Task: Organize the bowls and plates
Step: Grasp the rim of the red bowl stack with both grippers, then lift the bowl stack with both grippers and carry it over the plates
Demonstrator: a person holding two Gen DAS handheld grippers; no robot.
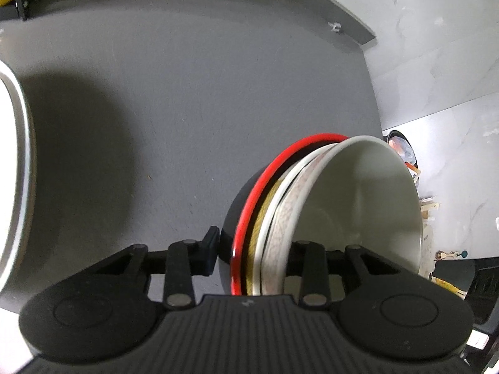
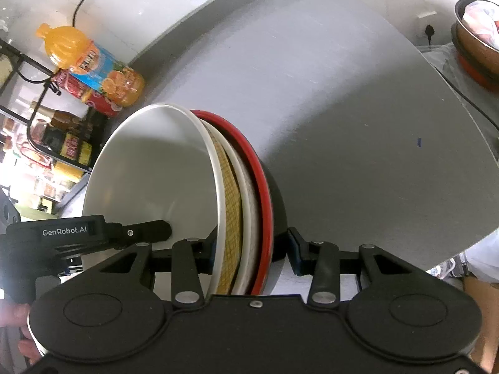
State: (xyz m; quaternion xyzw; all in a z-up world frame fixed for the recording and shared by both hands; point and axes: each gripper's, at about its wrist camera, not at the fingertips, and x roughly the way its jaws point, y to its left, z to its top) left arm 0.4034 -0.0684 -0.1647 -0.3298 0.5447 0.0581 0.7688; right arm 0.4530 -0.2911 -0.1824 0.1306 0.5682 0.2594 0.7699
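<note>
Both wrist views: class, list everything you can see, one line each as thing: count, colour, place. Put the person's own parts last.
Nested bowls: one stack; white inside, patterned rims between, red-rimmed black outermost; tipped on edge, clamped by both grippers.
Table: one, grey, beneath the stack.
White dish: one, left edge of left view, only partly seen.
Juice bottle: one, orange, left of table on a rack.
Wire rack: one, black, holding packaged goods.
Pan: one, copper-coloured, top right.
Left gripper: black, shut across the stack.
Right gripper: black, shut across the stack.
Hand: fingers, lower left.
</note>
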